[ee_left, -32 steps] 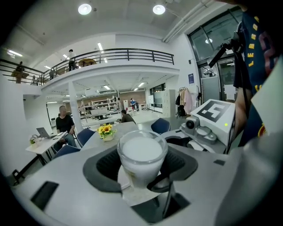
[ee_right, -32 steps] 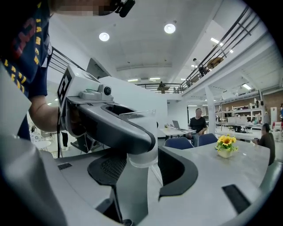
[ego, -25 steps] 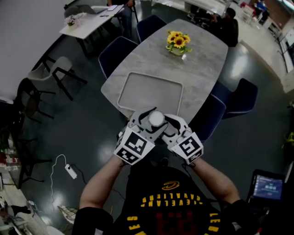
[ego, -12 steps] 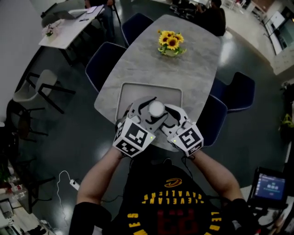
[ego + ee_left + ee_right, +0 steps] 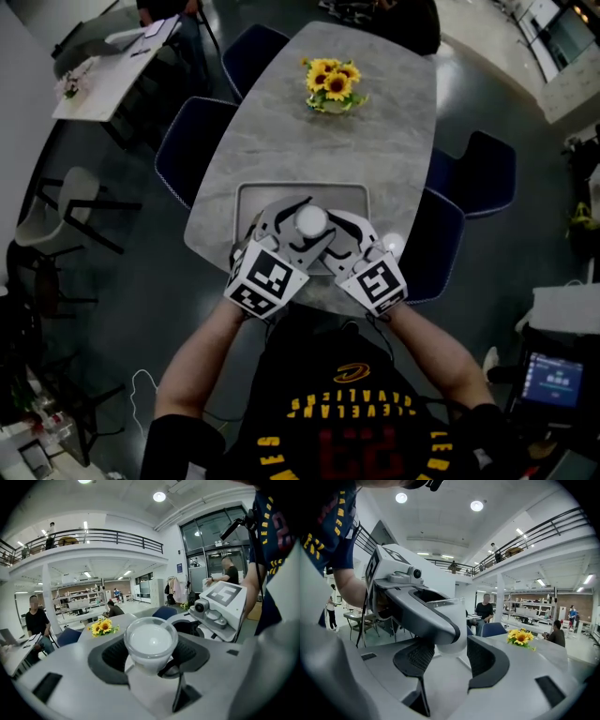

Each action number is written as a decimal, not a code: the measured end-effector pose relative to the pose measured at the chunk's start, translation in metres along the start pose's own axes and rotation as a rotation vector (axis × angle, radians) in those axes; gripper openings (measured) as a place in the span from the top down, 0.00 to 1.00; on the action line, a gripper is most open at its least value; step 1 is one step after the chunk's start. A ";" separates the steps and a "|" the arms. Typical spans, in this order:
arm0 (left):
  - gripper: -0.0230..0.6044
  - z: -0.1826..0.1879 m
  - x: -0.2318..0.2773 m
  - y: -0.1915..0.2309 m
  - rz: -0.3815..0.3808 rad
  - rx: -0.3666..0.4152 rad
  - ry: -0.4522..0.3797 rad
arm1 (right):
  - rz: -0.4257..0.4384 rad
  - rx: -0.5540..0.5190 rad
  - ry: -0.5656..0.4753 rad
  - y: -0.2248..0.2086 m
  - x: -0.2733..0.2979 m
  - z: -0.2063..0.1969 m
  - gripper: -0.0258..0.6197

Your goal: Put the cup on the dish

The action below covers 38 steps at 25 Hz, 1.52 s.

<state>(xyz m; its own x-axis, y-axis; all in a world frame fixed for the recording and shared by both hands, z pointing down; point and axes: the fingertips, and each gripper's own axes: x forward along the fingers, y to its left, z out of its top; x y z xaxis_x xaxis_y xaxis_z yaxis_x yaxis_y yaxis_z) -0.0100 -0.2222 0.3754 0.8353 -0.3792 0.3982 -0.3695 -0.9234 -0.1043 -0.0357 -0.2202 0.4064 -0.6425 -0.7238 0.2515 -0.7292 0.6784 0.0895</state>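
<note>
Cup: the cup (image 5: 310, 221) was held upright above the near part of the tray (image 5: 246, 192); its inside showed plain white, contents unclear.
Left gripper: the left gripper (image 5: 286, 230) was clamped on the cup, a pad on each side.
Right gripper: the right gripper (image 5: 339, 232) came in from the right, pads pressed to the cup's base.
Tray: it lay at the near end of the table (image 5: 375, 131).
Far end: sunflowers (image 5: 330, 82) stood in a small pot.

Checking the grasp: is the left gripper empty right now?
No, the cup sits clamped between the jaws of the left gripper.
</note>
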 end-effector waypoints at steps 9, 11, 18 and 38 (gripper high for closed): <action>0.54 -0.007 0.012 0.015 -0.012 -0.129 -0.053 | -0.045 0.046 -0.009 -0.011 0.014 -0.013 0.61; 0.54 -0.011 0.014 0.016 -0.004 -0.139 -0.058 | -0.048 0.058 -0.007 -0.011 0.016 -0.016 0.61; 0.54 -0.028 0.017 0.027 0.006 -0.144 -0.054 | -0.045 0.087 0.018 -0.009 0.032 -0.030 0.61; 0.54 -0.100 0.067 0.035 -0.075 -0.099 0.084 | -0.065 0.136 0.167 -0.025 0.065 -0.099 0.61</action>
<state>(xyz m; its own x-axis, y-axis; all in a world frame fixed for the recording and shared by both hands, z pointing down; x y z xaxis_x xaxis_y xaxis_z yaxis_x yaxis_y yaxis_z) -0.0078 -0.2733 0.4893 0.8263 -0.2995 0.4770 -0.3497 -0.9367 0.0175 -0.0358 -0.2722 0.5155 -0.5536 -0.7270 0.4062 -0.8000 0.5997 -0.0169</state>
